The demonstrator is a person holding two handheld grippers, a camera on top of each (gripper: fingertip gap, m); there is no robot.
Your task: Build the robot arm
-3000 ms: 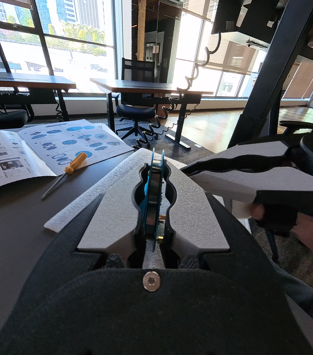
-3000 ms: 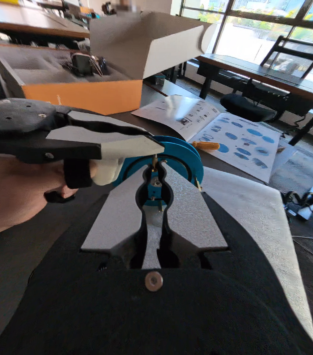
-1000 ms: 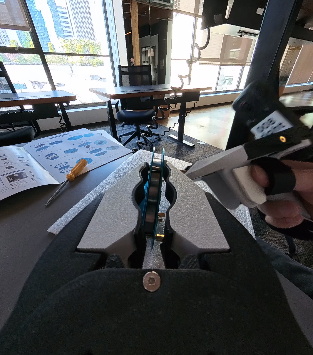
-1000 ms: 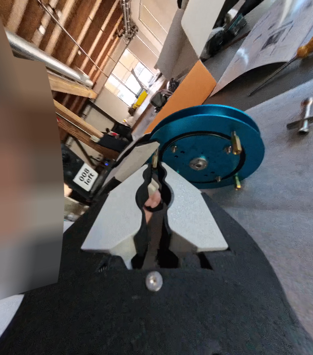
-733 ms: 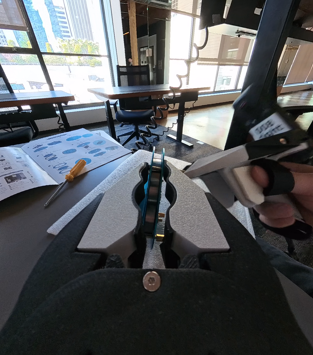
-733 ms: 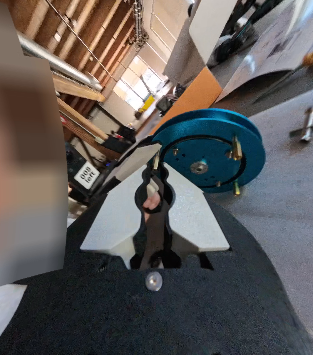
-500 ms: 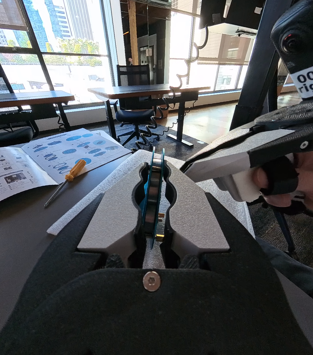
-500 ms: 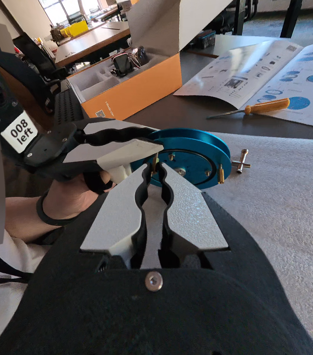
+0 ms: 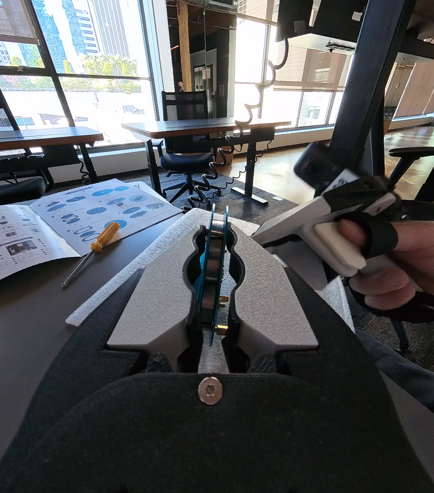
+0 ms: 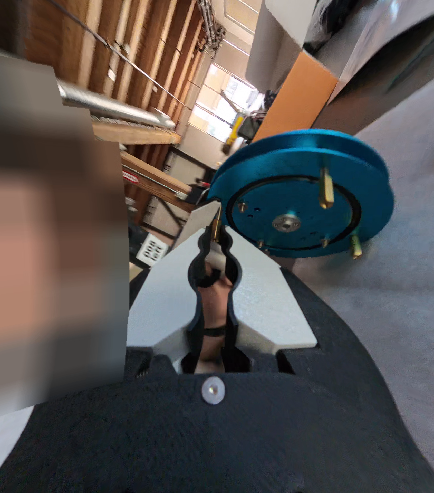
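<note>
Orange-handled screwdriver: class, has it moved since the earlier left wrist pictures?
No. The orange-handled screwdriver lies as before, its handle on the open booklet edge.

Sunlit office, tall windows (image 9: 98,88), dark desks (image 9: 199,128), office chair (image 9: 186,149), wood floor (image 9: 271,170)
</note>
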